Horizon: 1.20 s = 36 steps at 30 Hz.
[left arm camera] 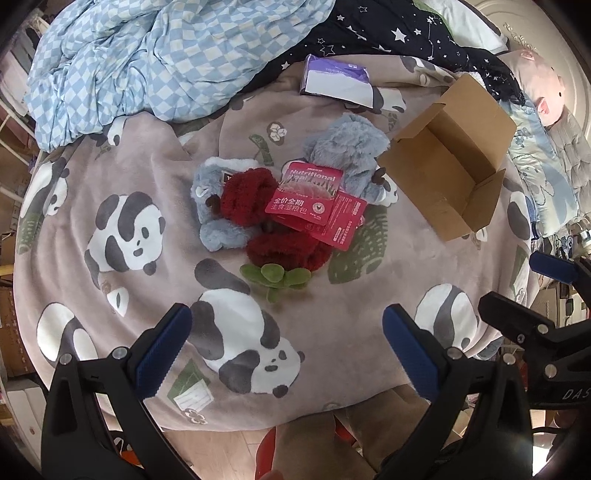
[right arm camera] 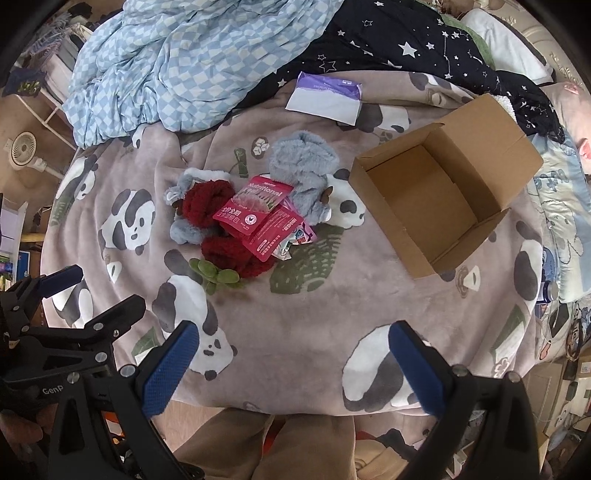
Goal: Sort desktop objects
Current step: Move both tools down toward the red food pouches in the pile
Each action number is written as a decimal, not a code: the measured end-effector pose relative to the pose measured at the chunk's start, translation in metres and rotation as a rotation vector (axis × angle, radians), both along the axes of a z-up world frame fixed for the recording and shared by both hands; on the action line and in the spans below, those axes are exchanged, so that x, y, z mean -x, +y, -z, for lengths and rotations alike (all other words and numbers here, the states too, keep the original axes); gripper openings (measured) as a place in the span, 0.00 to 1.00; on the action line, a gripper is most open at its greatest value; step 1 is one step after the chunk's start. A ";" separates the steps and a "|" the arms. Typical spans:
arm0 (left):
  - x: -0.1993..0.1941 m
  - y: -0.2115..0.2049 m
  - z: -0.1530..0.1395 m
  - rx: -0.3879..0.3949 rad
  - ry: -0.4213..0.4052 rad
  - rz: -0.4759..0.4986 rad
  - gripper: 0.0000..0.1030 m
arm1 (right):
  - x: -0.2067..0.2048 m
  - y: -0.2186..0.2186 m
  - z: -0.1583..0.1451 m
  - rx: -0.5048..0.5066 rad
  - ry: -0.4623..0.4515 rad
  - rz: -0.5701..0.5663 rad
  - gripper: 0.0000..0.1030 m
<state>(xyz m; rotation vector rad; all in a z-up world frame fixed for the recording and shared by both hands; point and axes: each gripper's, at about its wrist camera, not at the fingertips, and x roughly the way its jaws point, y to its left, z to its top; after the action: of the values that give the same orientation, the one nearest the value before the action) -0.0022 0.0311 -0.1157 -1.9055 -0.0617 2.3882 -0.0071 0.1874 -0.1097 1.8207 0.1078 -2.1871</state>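
Observation:
A pile lies on the panda blanket [left arm camera: 166, 177]: red food pouches [left arm camera: 308, 197] on top of dark red fluffy socks [left arm camera: 243, 197] and grey-blue fluffy socks [left arm camera: 347, 147], with a green plush leaf [left arm camera: 275, 275] in front. The pile also shows in the right wrist view, pouches [right arm camera: 253, 208] uppermost. An open, empty cardboard box [left arm camera: 448, 173] stands to its right and shows in the right wrist view too [right arm camera: 436, 195]. My left gripper [left arm camera: 286, 350] is open and empty, near the bed's front edge, well short of the pile. My right gripper [right arm camera: 293, 365] is open and empty, beside it.
A purple and white tissue pack [left arm camera: 334, 79] lies at the back. A blue checked quilt [left arm camera: 147, 55] and a dark starry cover [left arm camera: 406, 33] are heaped behind. A pink plush toy [left arm camera: 541, 85] lies far right. A fan [right arm camera: 24, 149] stands left of the bed.

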 end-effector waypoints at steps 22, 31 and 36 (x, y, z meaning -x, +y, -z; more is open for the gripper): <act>0.068 0.030 0.113 -0.146 0.045 0.154 1.00 | 0.047 0.007 0.114 -0.017 -0.033 -0.019 0.99; 0.103 0.047 0.152 -0.041 0.010 0.187 1.00 | 0.072 0.012 0.149 -0.006 -0.075 0.012 0.99; 0.116 0.050 0.168 -0.013 -0.024 0.200 1.00 | 0.085 0.012 0.163 0.016 -0.099 0.032 0.99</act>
<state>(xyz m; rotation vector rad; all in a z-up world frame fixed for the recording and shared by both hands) -0.1184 0.0810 -0.2839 -1.8382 0.1061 2.2299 -0.0921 0.1994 -0.2728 1.9308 0.0406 -2.1084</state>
